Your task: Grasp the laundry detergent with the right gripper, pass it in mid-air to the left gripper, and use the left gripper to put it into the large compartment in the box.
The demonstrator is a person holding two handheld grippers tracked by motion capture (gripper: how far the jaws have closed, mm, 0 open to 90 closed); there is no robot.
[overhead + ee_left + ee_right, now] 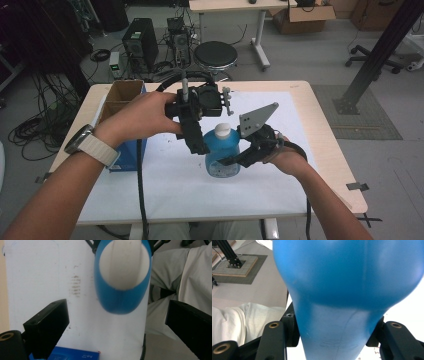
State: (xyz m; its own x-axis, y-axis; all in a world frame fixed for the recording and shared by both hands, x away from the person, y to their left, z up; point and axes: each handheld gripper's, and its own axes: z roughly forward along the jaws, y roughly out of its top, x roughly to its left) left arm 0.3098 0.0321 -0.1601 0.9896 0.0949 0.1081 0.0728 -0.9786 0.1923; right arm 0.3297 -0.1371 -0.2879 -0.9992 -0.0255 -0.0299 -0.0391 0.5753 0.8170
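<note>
Tongs in the right hand are clenched around the blue bottle, squeezing its body from both sides as it stands upright on the white sheet near the middle of the desk. Above it, the left tongs hang released, jaws spread wide over the bottle's white cap and pointing down. A blue box sits just to the left.

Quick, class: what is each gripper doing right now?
Left gripper: open, jaws apart above the white cap.
Right gripper: shut on the blue plastic bottle.
</note>
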